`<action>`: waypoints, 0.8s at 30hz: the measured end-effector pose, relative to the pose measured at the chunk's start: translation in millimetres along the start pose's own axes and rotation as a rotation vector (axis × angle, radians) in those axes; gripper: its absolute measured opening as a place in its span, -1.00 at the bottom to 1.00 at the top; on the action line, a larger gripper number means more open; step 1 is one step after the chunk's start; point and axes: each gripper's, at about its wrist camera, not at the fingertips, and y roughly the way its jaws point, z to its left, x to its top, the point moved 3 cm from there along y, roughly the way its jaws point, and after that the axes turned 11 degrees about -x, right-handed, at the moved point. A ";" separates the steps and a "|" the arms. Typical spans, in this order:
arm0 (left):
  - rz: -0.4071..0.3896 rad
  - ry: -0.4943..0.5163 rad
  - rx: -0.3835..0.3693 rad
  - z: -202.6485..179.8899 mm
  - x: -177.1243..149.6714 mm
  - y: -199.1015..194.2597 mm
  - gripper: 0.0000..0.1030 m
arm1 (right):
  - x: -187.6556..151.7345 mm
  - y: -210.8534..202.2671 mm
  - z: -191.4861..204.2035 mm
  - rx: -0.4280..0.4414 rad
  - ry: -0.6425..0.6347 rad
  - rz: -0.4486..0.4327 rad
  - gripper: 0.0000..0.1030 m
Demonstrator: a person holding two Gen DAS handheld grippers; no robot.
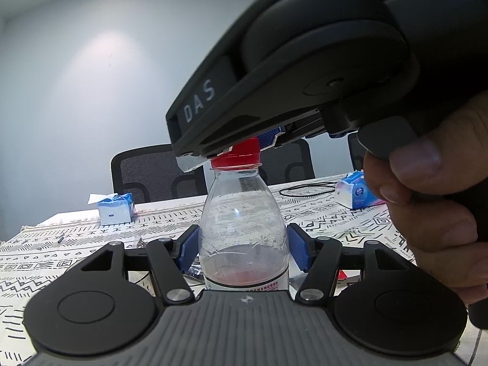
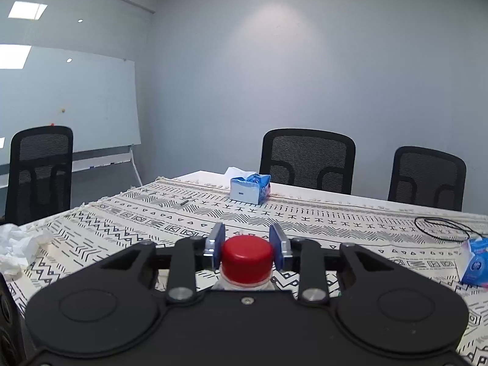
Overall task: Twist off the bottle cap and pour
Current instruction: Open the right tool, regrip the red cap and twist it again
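1. The clear bottle (image 1: 243, 231) stands upright on the patterned tablecloth (image 2: 335, 222) (a little pink drink sits at the bottom).
2. The left gripper (image 1: 243, 245) squeezes the bottle's middle, blue pads at 3 and 9 o'clock.
3. The right gripper (image 2: 246, 245) is pinched tight on the red cap (image 2: 247, 254), at 12 o'clock above the left one.

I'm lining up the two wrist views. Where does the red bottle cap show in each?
Left wrist view: red cap sits just above centre, on the clear bottle, under the right gripper.
Right wrist view: red cap sits low centre, between the blue pads.
Shared landmark: the blue tissue box on the patterned tablecloth.
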 end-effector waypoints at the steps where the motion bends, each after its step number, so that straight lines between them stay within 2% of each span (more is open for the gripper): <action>1: 0.001 -0.004 -0.002 1.0 0.3 0.3 0.12 | 0.4 0.7 -1.6 0.017 -0.001 0.000 -0.35; 6: -0.001 -0.019 -0.014 5.2 0.7 3.7 0.10 | 2.2 7.7 -10.0 0.109 -0.009 0.002 -0.36; 13: 0.000 -0.039 -0.029 9.7 1.2 4.5 0.09 | 4.1 17.4 -23.7 0.299 -0.072 -0.026 -0.36; 19: 0.000 -0.032 -0.034 11.7 0.5 8.8 0.09 | 5.4 24.0 -36.6 0.419 -0.063 -0.041 -0.36; 22: 0.001 -0.029 -0.023 9.7 -0.1 9.9 0.10 | 11.3 17.3 -27.9 0.316 -0.026 0.023 -0.33; 23: 0.001 -0.026 -0.020 8.5 -0.3 10.0 0.11 | 11.8 15.0 -23.1 0.269 -0.027 0.030 -0.33; 24: 0.002 -0.021 -0.019 7.5 -0.3 10.7 0.11 | 12.9 12.5 -15.8 0.200 -0.034 0.032 -0.25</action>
